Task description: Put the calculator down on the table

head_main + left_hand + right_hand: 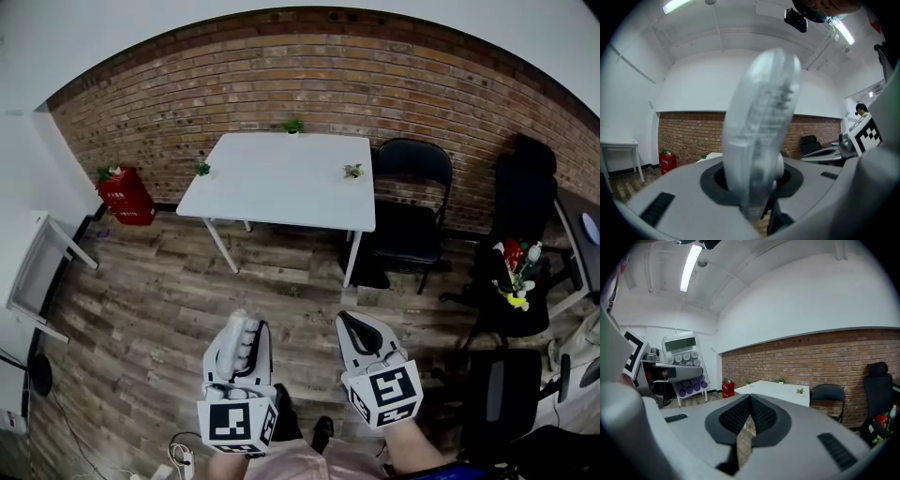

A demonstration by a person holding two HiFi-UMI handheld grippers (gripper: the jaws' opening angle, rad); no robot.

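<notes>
The calculator (pixel 242 339), pale grey with round buttons, stands upright between the jaws of my left gripper (pixel 240 328), which is shut on it. In the left gripper view the calculator (pixel 759 122) shows edge-on and blurred, rising out of that gripper (pixel 757 187). In the right gripper view the calculator (pixel 680 348) faces me at the left, its display and buttons showing. My right gripper (pixel 352 323) is held beside the left one, shut with its black pads together and nothing in it (pixel 749 416). The white table (pixel 281 178) stands ahead against the brick wall, well beyond both grippers.
Three small plants (pixel 352 171) sit on the table. A black folding chair (pixel 412 202) stands at its right, with dark office chairs (pixel 525 216) and flowers (pixel 514 267) further right. A red box (pixel 127 195) and a white desk (pixel 37 272) are on the left. Wooden floor lies between.
</notes>
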